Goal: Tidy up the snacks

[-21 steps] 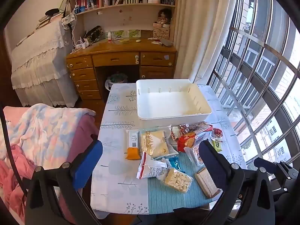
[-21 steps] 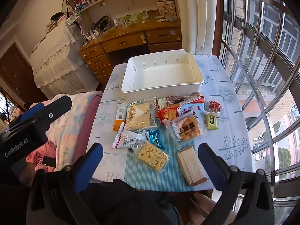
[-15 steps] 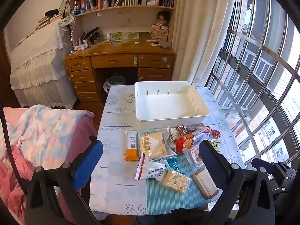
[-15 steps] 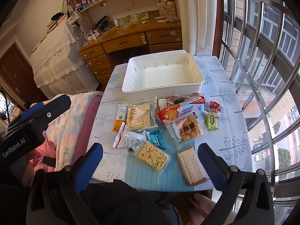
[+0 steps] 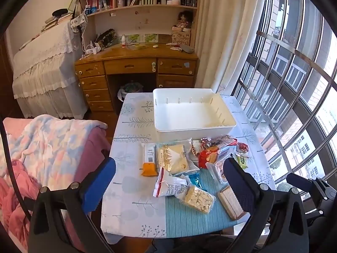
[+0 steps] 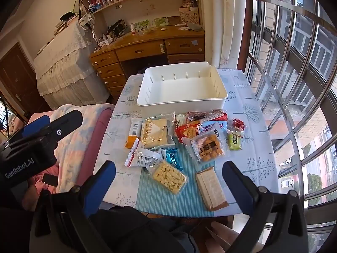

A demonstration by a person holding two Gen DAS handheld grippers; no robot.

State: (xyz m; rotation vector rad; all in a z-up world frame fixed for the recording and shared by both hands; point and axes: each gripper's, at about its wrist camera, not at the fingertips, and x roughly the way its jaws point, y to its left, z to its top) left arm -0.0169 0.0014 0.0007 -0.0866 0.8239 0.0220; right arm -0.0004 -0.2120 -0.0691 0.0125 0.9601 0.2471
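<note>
Both grippers' jaws gape wide, empty; the left gripper [image 5: 169, 180] hides part of the biscuit pack [image 5: 219, 169].

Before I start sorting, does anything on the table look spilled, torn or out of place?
Nothing looks spilled or torn. The snack packets lie in a loose, overlapping heap in front of the white bin, which has nothing in it.

Smooth white plastic bin [image 6: 183, 102]; glossy film snack packets [image 6: 168, 176]; varnished wooden desk [image 5: 134, 63].
</note>
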